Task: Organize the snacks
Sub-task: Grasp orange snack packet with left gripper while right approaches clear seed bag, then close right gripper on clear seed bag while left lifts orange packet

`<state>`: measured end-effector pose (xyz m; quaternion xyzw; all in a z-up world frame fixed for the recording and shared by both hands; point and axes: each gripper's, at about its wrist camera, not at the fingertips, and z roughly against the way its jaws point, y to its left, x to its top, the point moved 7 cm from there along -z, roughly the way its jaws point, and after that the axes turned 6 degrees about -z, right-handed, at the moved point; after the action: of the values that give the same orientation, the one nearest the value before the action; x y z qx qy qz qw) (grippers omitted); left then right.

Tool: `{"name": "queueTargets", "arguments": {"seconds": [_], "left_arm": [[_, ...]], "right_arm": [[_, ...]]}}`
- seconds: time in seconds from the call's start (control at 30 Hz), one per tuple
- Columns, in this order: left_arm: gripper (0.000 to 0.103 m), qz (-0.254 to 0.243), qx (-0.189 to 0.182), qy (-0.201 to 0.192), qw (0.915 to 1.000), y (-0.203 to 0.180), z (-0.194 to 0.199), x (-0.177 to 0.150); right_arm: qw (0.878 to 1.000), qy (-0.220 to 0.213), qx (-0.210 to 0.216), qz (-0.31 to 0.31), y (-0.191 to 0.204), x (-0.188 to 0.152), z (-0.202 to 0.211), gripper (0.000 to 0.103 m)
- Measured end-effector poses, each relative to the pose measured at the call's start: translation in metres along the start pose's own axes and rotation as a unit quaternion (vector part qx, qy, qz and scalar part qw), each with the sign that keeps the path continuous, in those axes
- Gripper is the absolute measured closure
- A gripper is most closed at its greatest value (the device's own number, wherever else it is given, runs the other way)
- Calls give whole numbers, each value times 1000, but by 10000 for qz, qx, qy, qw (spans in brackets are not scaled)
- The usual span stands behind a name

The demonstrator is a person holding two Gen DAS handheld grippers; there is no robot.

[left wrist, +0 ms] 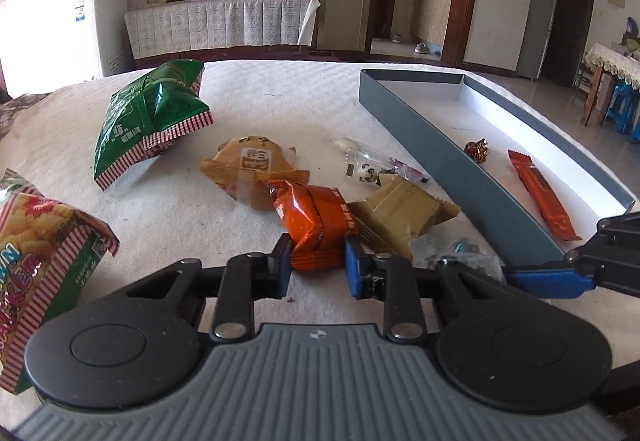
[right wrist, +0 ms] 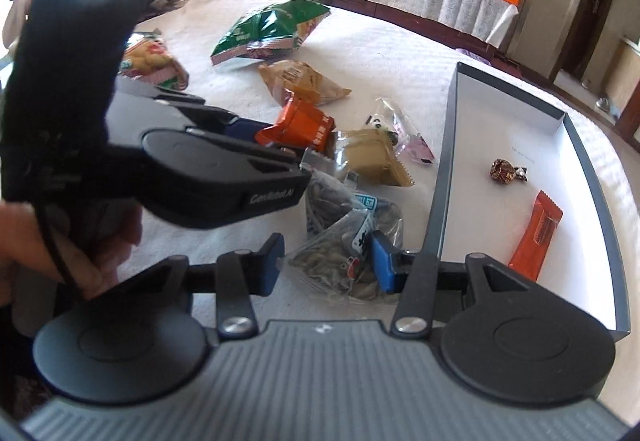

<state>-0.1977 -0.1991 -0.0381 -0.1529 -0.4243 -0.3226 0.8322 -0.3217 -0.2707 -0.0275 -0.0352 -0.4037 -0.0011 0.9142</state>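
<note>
- The left gripper (left wrist: pixel 318 261) has its jaws closed in on the orange snack pack (left wrist: pixel 316 225), pads touching both sides; it looks gripped, presumably for carrying to the tray.
- The right gripper (right wrist: pixel 326 261) has its jaws apart around a clear bag of seeds (right wrist: pixel 340 241) beside the tray wall; whether the pads press it I cannot tell.
- The grey tray (left wrist: pixel 480 185) lies to the right, already holding an orange bar (left wrist: pixel 544 197) and a foil-wrapped candy (left wrist: pixel 477 149), so it serves as the sorting place.
- The tan packets (left wrist: pixel 256 169) and a small panda-printed sachet (left wrist: pixel 366 173) lie loose on the white table (left wrist: pixel 280 93).
- The near-left bag (left wrist: pixel 44 249) reads "…WN …KER"; the green bag (left wrist: pixel 152 121) bears Chinese print, unreadable here.
</note>
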Motion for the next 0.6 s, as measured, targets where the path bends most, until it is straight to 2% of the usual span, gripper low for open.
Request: {"name": "queueTargets", "arguments": {"seconds": [0.17,0.37,0.6], "left_arm": [[76,-47,256,-55,9996,6,8,-1],[78,269,619,-98,9977,32,14,-1],[82,445,762,-121,9960,45,20,0]], "right_arm": [[9997,-150,133,-114,1,5,10,59],[9986,-416,208,-263,-2,13,23,65],[9980,-489,242,-321,-2,15,26,66]]}}
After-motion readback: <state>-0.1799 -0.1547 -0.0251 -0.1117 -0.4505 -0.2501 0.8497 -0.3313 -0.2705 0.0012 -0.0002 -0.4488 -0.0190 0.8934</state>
